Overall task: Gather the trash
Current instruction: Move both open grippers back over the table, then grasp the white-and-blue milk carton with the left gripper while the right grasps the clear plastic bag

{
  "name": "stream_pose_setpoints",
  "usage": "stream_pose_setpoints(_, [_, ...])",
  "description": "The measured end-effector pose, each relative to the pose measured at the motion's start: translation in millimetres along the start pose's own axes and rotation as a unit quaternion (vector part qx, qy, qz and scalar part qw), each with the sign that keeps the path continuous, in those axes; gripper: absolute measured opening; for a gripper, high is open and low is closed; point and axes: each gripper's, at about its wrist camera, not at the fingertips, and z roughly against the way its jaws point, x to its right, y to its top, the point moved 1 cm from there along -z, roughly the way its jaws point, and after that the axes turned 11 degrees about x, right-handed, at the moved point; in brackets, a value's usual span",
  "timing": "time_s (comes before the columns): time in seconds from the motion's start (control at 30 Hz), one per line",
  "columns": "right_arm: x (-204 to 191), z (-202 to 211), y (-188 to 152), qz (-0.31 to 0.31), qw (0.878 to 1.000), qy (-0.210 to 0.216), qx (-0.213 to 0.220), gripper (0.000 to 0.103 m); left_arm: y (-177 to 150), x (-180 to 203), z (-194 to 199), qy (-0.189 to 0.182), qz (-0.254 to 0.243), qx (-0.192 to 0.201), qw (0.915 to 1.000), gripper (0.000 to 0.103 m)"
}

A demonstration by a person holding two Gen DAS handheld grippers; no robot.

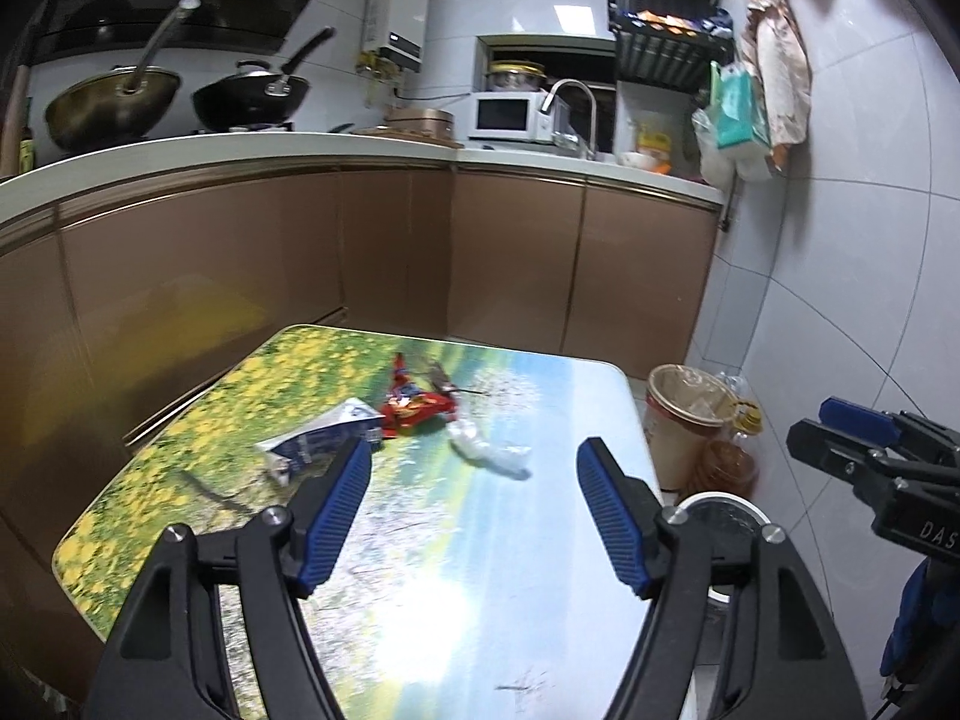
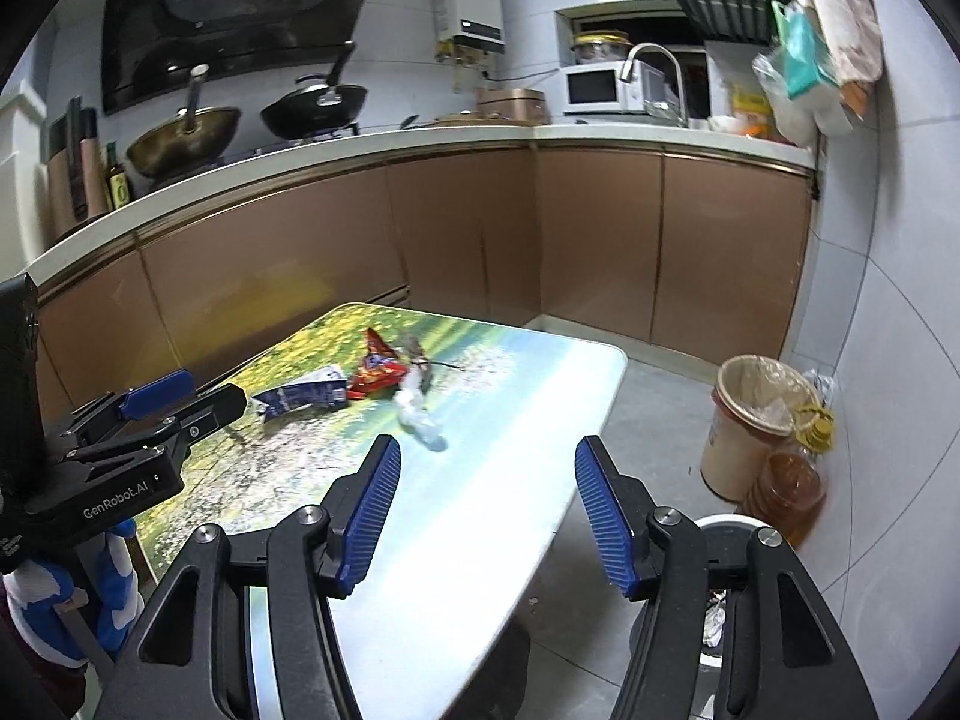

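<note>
The table (image 1: 540, 540) has a glossy, smooth top with a printed landscape that reflects a bright glare near its front edge. The left gripper (image 1: 474, 468) and right gripper (image 2: 487, 468) are matt black plastic with ribbed blue pads (image 2: 600, 510) and bright metal pivot pins. The red wrapper (image 1: 414, 405) is shiny crinkled foil; the blue-and-white carton (image 1: 318, 435) looks like coated paper; the clear wrapper (image 1: 489, 450) is thin transparent plastic film. The bin (image 2: 750, 426) carries a translucent plastic liner.
</note>
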Motion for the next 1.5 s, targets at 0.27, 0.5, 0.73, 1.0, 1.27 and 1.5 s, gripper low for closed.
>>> stream_pose_setpoints(0.27, [-35.8, 4.7, 6.3, 0.028, 1.000, 0.013, 0.002, 0.068, -4.5, -32.6, 23.3, 0.031, 0.006, 0.021, 0.9993, 0.070])
stream_pose_setpoints(0.5, [-57.1, 4.3, 9.7, 0.044, 0.999, 0.010, 0.006, 0.091, -11.2, -58.4, 33.0, 0.053, 0.015, 0.027, 0.9981, 0.070])
stream_pose_setpoints(0.73, [-70.3, -3.2, 6.9, 0.046, 0.999, 0.006, 0.005, 0.103, -19.2, -83.0, 36.4, 0.063, 0.026, 0.016, 0.9975, 0.070])
stream_pose_setpoints(1.0, [-71.8, -14.6, 3.8, 0.022, 0.999, 0.019, 0.013, 0.103, -31.2, -102.5, 27.7, 0.080, 0.022, -0.002, 0.9965, 0.070])
stream_pose_setpoints(1.27, [-57.2, -45.7, -7.4, -0.017, 0.999, 0.038, -0.011, 0.103, -54.4, -137.2, 1.8, 0.076, 0.057, -0.036, 0.9948, 0.070])
stream_pose_setpoints(1.5, [-51.4, -90.2, -27.6, -0.022, 0.997, 0.044, -0.066, 0.103, -56.5, -157.9, -33.1, 0.054, 0.051, -0.058, 0.9956, 0.070])
